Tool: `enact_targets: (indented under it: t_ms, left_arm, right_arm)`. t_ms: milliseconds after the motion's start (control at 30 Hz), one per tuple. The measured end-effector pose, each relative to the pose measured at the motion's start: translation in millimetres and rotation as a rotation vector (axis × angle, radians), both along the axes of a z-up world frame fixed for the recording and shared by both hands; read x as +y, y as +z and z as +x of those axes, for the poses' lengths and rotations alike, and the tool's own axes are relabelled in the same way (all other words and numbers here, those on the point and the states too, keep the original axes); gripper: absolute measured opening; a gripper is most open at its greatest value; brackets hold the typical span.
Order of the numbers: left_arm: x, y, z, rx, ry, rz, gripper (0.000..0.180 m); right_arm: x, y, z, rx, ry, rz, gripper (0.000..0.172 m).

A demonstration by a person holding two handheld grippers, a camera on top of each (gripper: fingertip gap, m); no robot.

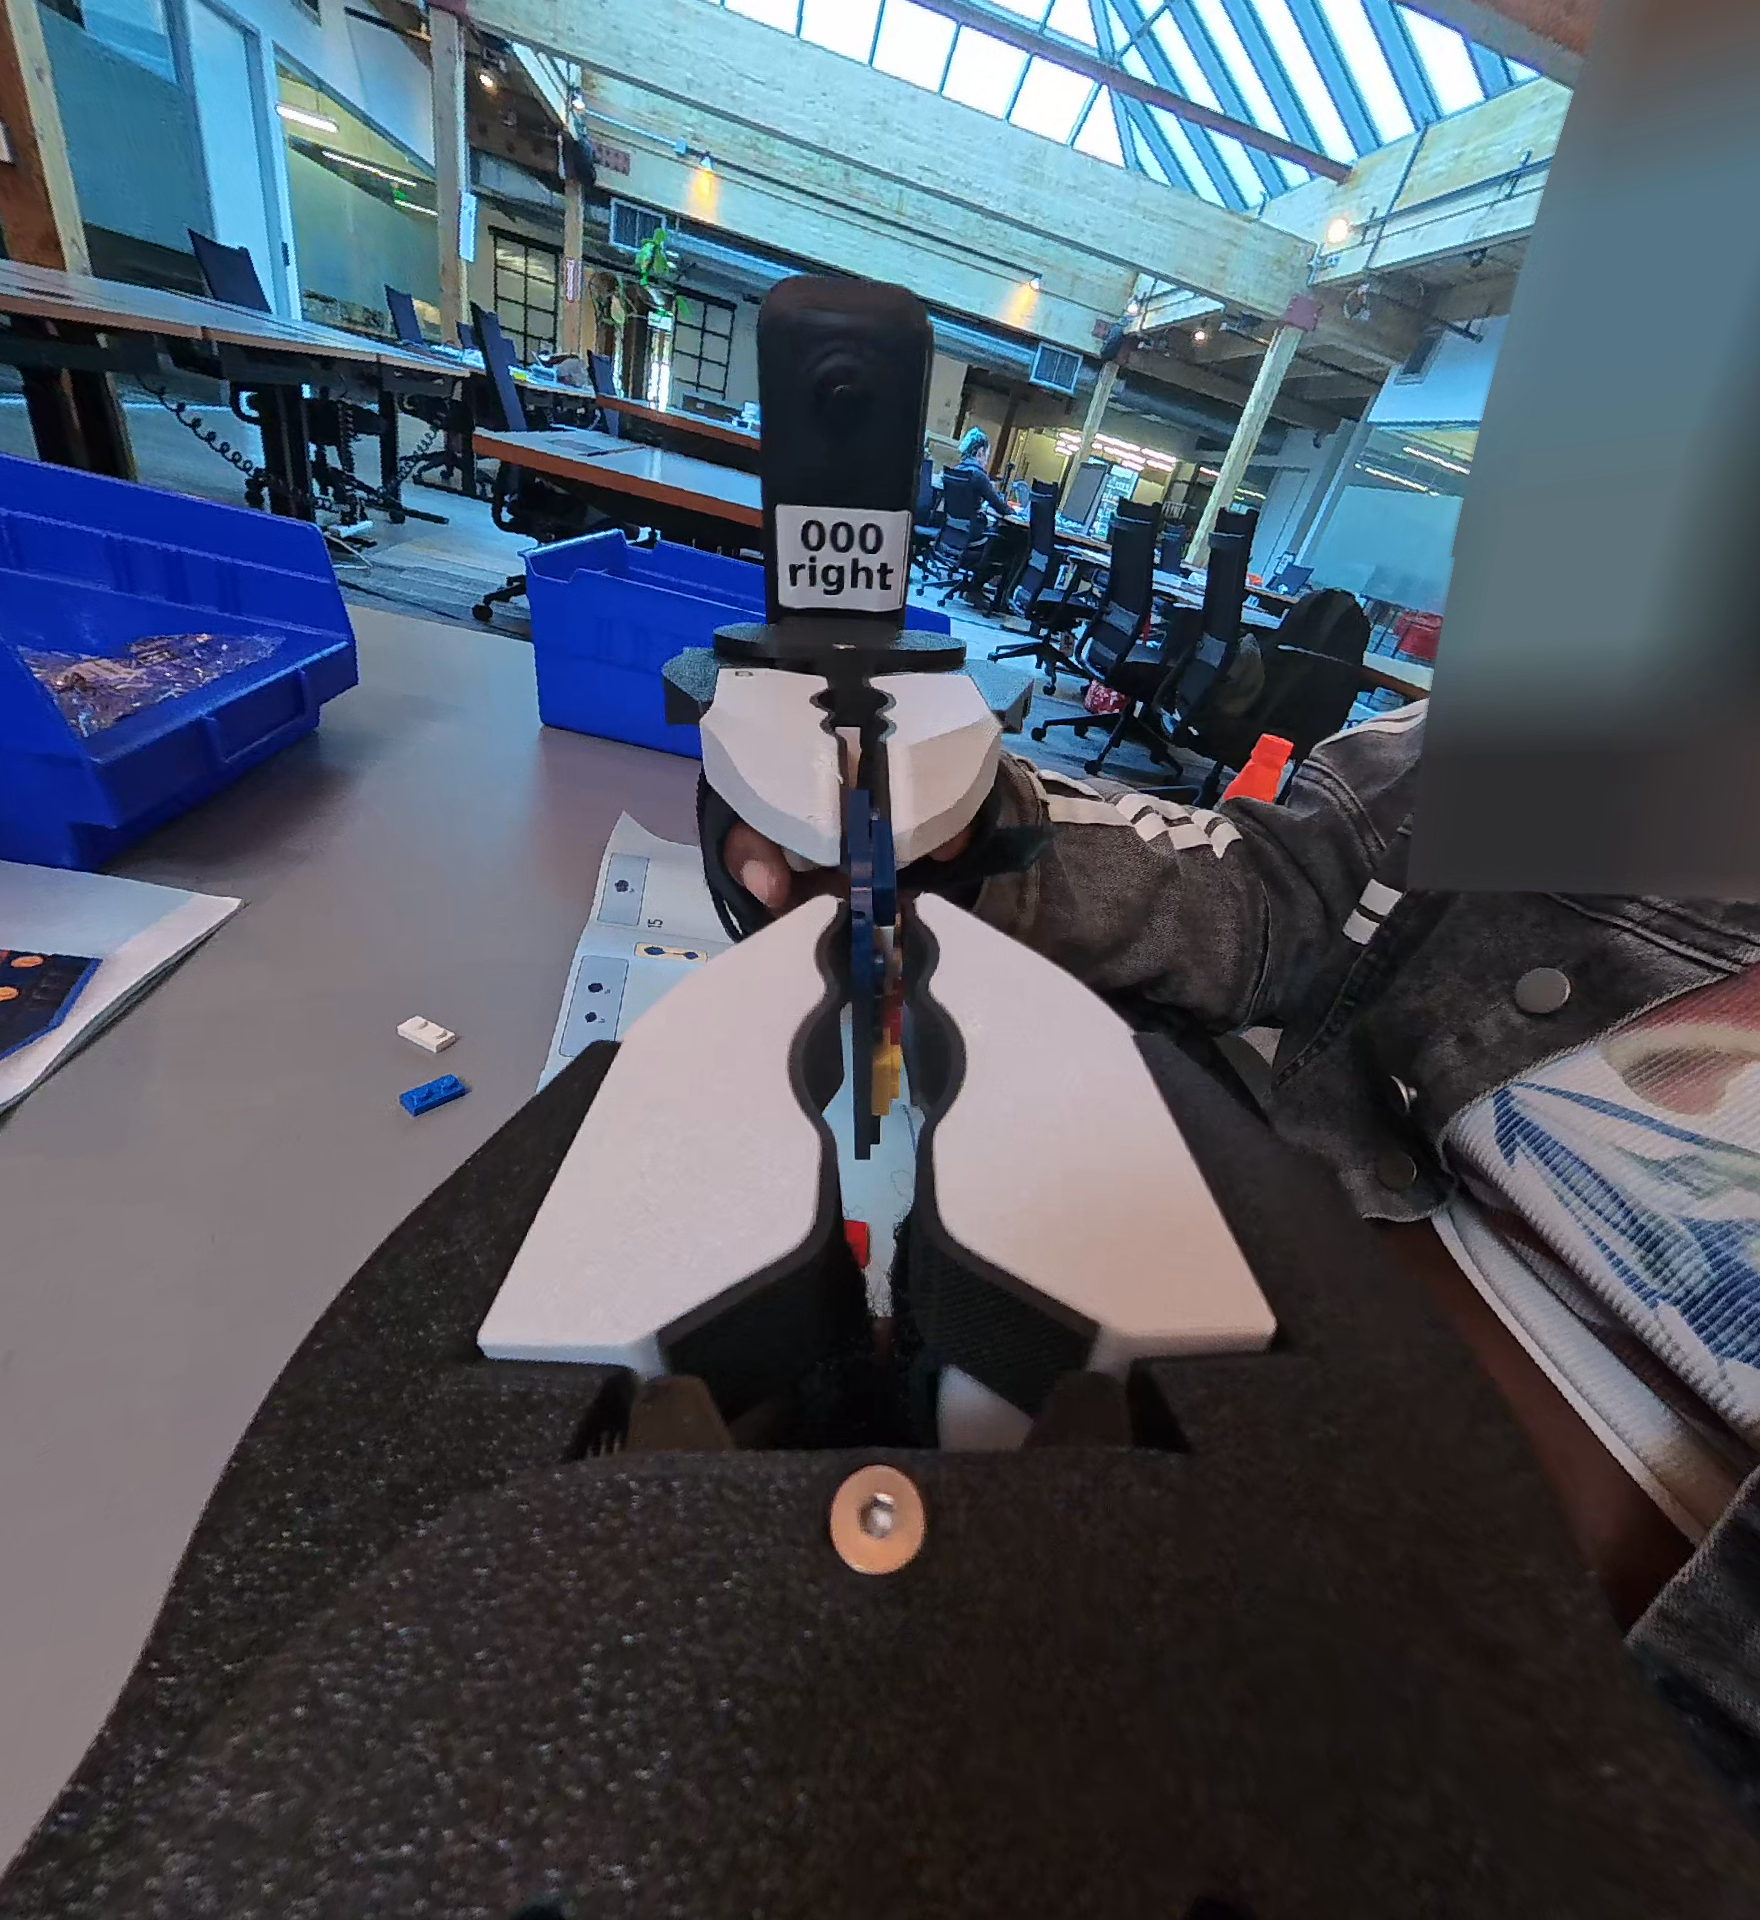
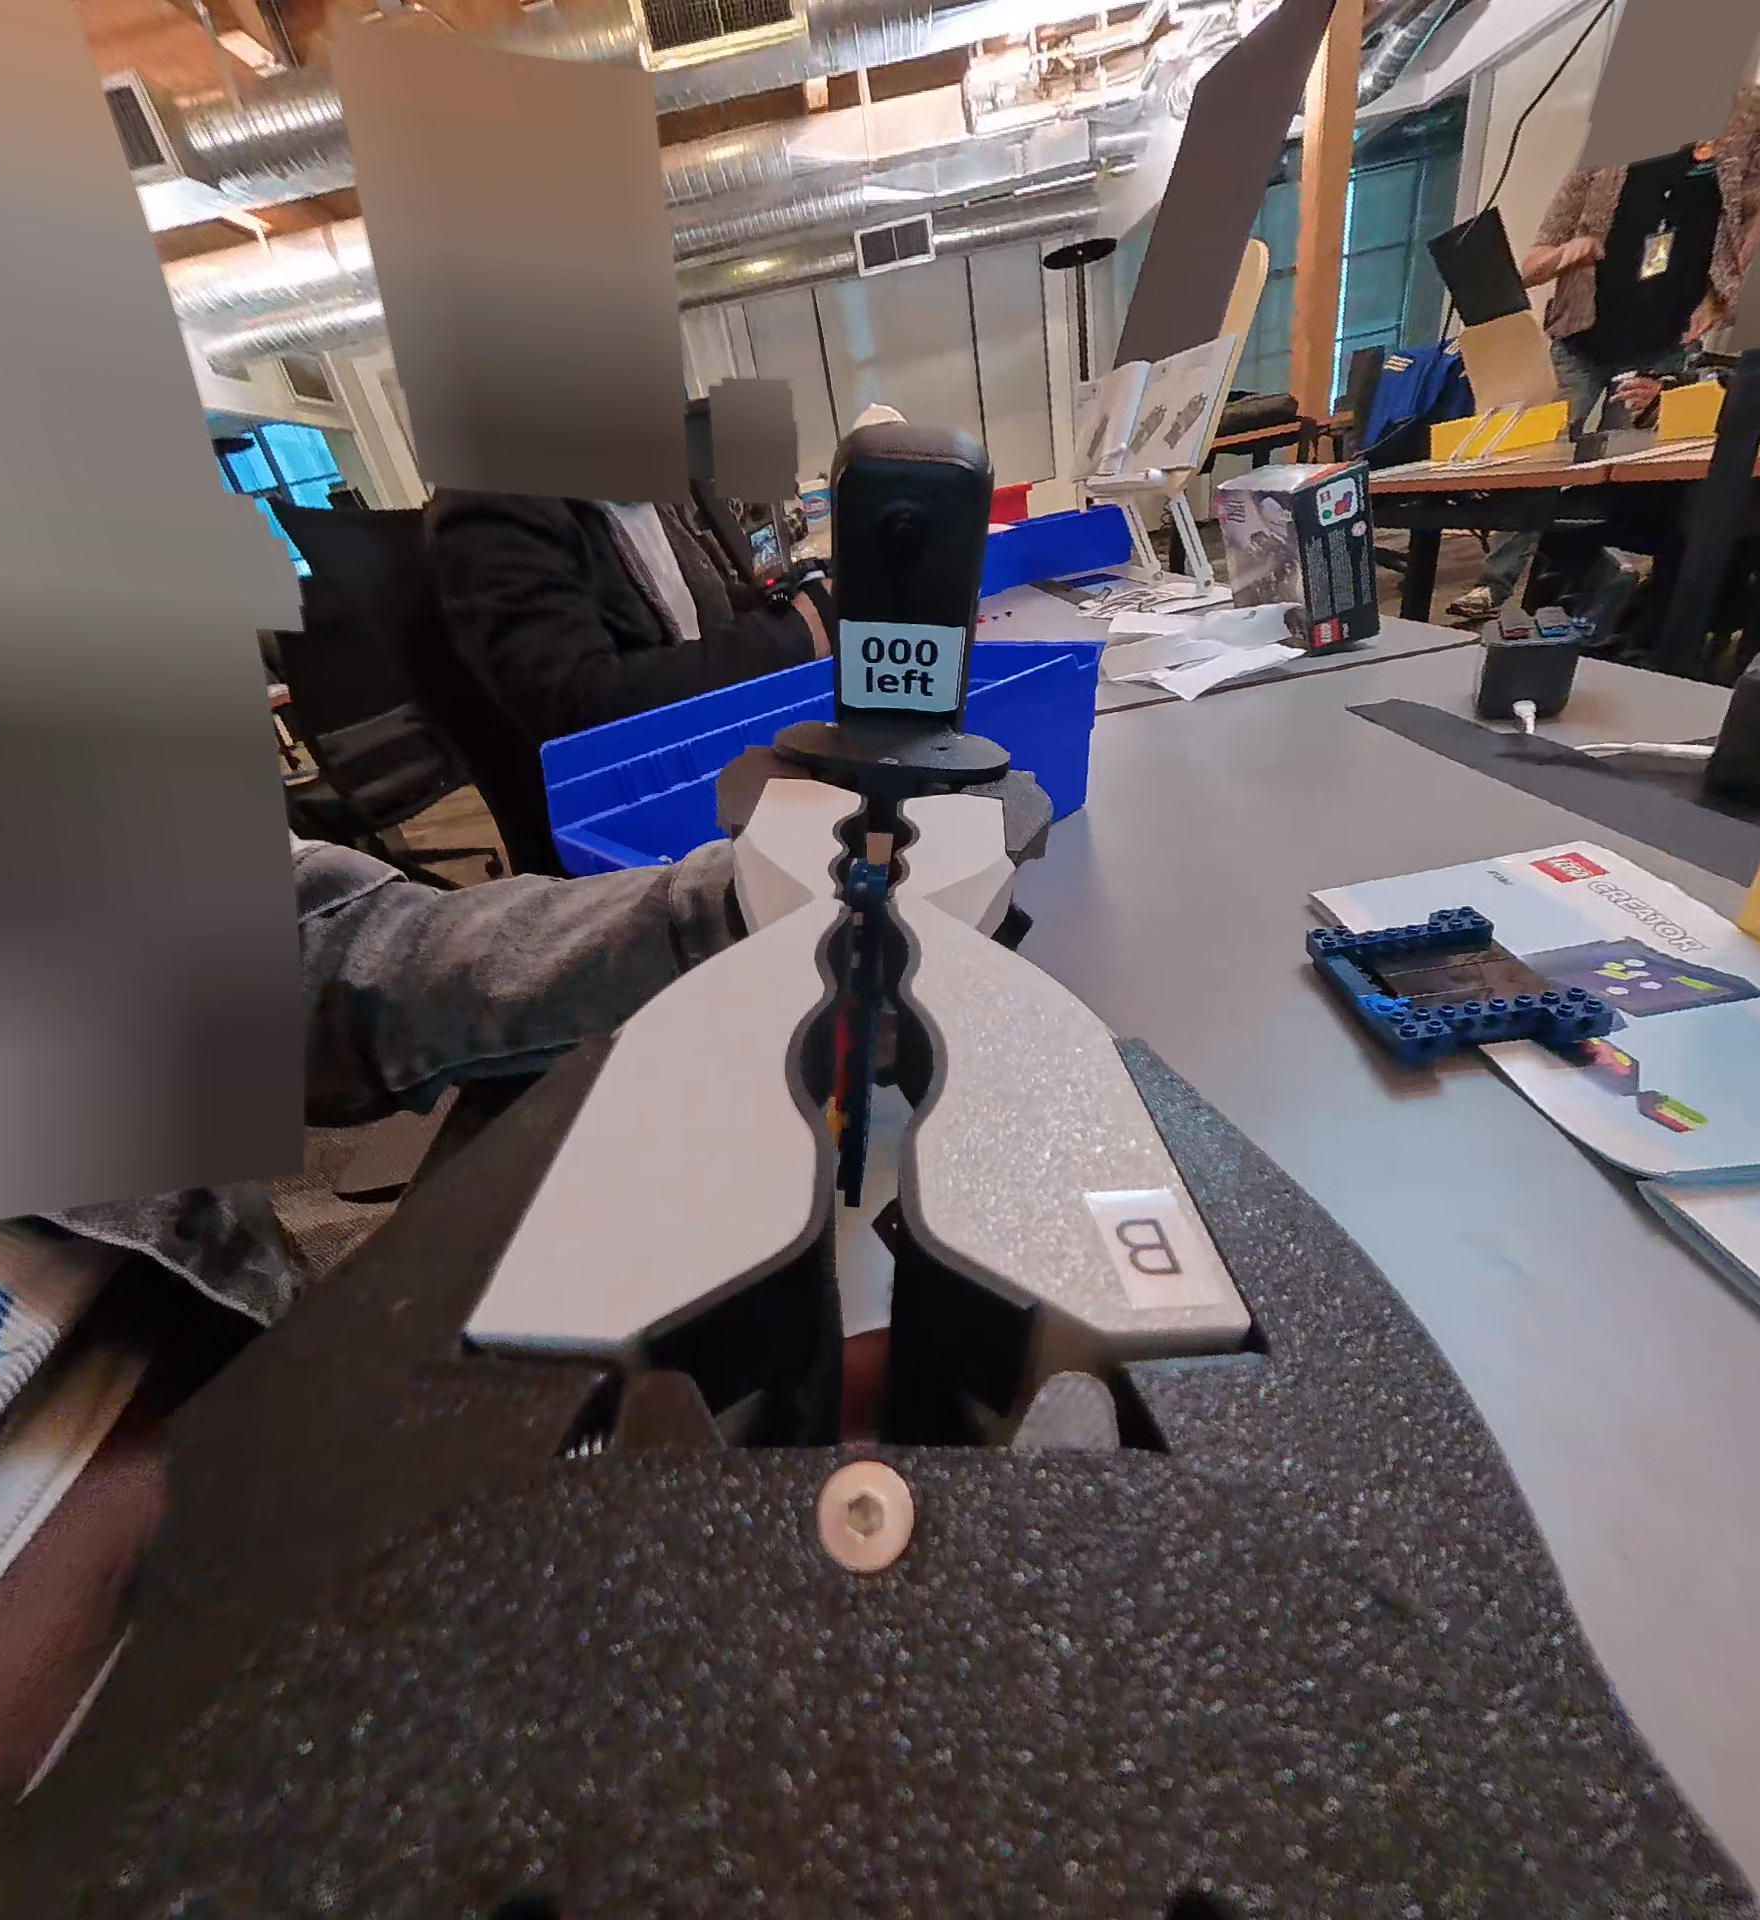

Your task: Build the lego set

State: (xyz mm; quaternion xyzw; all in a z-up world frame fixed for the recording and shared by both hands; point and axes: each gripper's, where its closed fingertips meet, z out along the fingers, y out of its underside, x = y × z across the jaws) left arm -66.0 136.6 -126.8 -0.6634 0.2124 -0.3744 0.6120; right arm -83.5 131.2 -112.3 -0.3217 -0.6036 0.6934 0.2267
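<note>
Left gripper: your left gripper (image 1: pixel 871 925) is nearly closed, its white fingers (image 1: pixel 720 1049) clamped on the edge of a thin dark-blue brick assembly (image 1: pixel 871 894) with red and yellow bits along it.
Right gripper: your right gripper (image 2: pixel 860 914) faces the left one tip to tip, narrow too, gripping the other end of the same assembly, which shows edge-on between its fingers (image 2: pixel 1011 1049).
Assembly position: held in the air between the two grippers, above the grey table (image 1: pixel 388 831), over an open instruction sheet (image 1: pixel 616 935).
Bin, your far left: large blue bin (image 1: pixel 180 665) on the table; a clear plastic bag of small pieces (image 1: pixel 143 670) lies inside it.
Bin, behind right gripper: second blue bin (image 1: pixel 606 634); contents hidden by its wall.
Bin, behind left gripper: long blue bin (image 2: pixel 668 769); what is in it cannot be made out.
Loose bricks: one small white plate (image 1: pixel 426 1033) and one small blue plate (image 1: pixel 433 1094) on the table just beside the sheet, apart from each other.
Frame piece: a dark-blue brick frame with black tiles (image 2: pixel 1458 992) lies on a booklet (image 2: pixel 1634 1049), well apart from the grippers.
Another booklet: at the left table edge (image 1: pixel 34 987).
Box: a dark set box (image 2: pixel 1312 551) stands upright at the far end of the table.
</note>
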Motion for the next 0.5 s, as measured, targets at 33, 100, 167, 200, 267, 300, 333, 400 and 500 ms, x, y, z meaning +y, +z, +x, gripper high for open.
enact_targets:
  t_ms: [33, 100, 167, 200, 267, 300, 333, 400, 500]
  left_arm:
    - [0.2, -0.4, -0.1, 0.004, 0.003, -0.001, 0.008]
    - [0.9, -1.5, -0.4, 0.009, 0.008, -0.006, 0.008]
    - [2.3, -3.1, -1.6, 0.016, 0.020, -0.012, 0.008]
    - [2.9, -4.0, -2.4, 0.019, 0.025, -0.016, 0.008]
    - [2.5, -1.8, -1.3, 0.006, 0.019, -0.008, 0.009]
    - [1.9, 1.8, -0.5, -0.017, 0.013, 0.005, 0.011]
    - [1.1, 4.7, 0.2, -0.037, 0.005, 0.013, 0.012]
    - [1.3, 4.7, 0.0, -0.040, 0.005, 0.011, 0.013]
    - [1.0, 5.4, -0.3, -0.043, 0.004, 0.018, 0.015]
  right_arm:
    - [0.2, -0.4, -0.1, 0.000, -0.002, 0.007, 0.005]
    - [1.0, -1.5, -0.3, 0.005, -0.014, 0.035, 0.005]
    - [2.2, -3.2, -1.4, 0.038, -0.058, 0.115, 0.005]
    - [2.2, -3.6, -1.6, 0.066, -0.086, 0.174, 0.005]
    - [-1.2, -0.1, 0.7, 0.133, -0.114, 0.256, 0.005]
    - [-2.7, 2.9, 2.2, 0.158, -0.117, 0.263, 0.004]
    - [-3.6, 4.9, 3.2, 0.170, -0.114, 0.258, 0.004]
    - [-3.5, 4.6, 3.1, 0.164, -0.107, 0.240, 0.004]
    - [-3.7, 5.1, 2.9, 0.160, -0.096, 0.205, 0.003]
